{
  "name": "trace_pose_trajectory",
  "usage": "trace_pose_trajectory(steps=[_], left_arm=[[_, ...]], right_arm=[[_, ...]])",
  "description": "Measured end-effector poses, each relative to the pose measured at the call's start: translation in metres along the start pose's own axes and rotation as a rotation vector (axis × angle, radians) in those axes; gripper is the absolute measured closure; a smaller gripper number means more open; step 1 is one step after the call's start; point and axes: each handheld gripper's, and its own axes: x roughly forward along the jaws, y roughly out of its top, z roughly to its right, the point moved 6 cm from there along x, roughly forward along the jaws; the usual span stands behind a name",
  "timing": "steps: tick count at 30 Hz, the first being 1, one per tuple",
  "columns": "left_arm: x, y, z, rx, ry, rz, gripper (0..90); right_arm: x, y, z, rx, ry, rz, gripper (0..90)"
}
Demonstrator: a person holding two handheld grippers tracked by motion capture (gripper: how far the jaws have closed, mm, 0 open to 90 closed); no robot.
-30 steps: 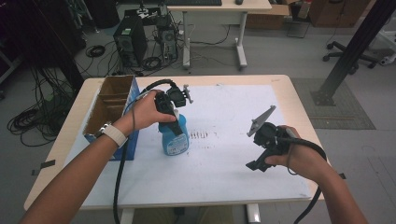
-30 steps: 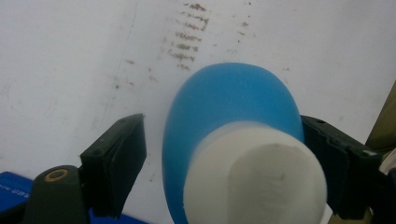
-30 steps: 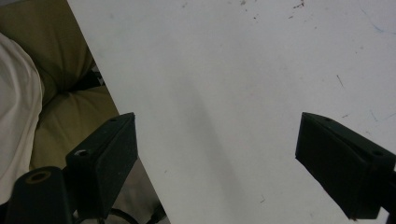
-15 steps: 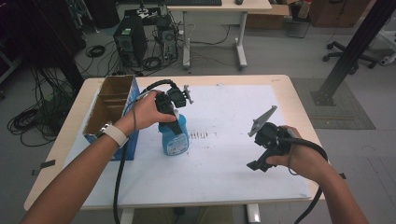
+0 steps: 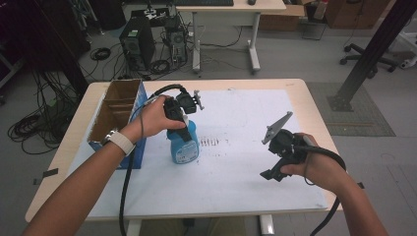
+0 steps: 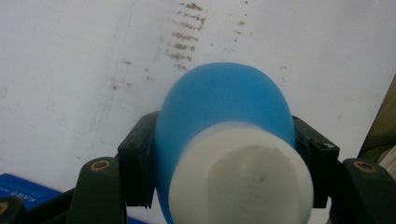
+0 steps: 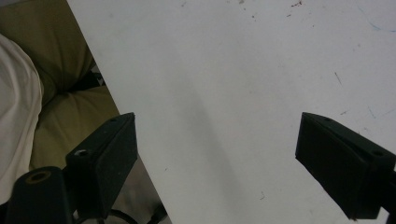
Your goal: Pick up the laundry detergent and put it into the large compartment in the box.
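Smudged white mat (image 5: 236, 162) on table (image 5: 310, 93)

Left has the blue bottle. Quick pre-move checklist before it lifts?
1. Grip: left gripper has both jaws against the blue spray bottle below its white cap: ok.
2. Bottle upright on the white mat: ok.
3. Right gripper jaws wide apart, nothing between them, off to the bottle's right: ok.
4. Clearance from the cardboard box beside the bottle: close, whether they touch: cannot tell.
5. Left gripper's cable hangs down past the table edge, snag risk: cannot tell.
6. Grip firm enough not to slip: cannot tell.
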Motion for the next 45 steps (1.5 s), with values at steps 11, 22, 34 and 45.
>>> trace_pose_trajectory(steps=[11,22,34,45], left_arm=[[0.0,0.001,0.0,0.001,0.012,-0.005,37.1],[-0.004,0.001,0.0,-0.02,0.019,-0.013,37.2],[-0.029,-0.001,0.002,-0.061,0.042,0.006,37.2],[-0.048,-0.004,0.004,-0.102,0.063,0.017,37.2]], right_arm=[[0.0,-0.001,0.0,0.0,-0.002,0.003,13.1],[-0.001,-0.002,0.001,0.0,-0.003,0.005,13.1],[-0.003,0.0,-0.001,-0.006,-0.007,0.012,13.1],[-0.006,0.0,-0.003,-0.009,-0.012,0.011,13.1]])
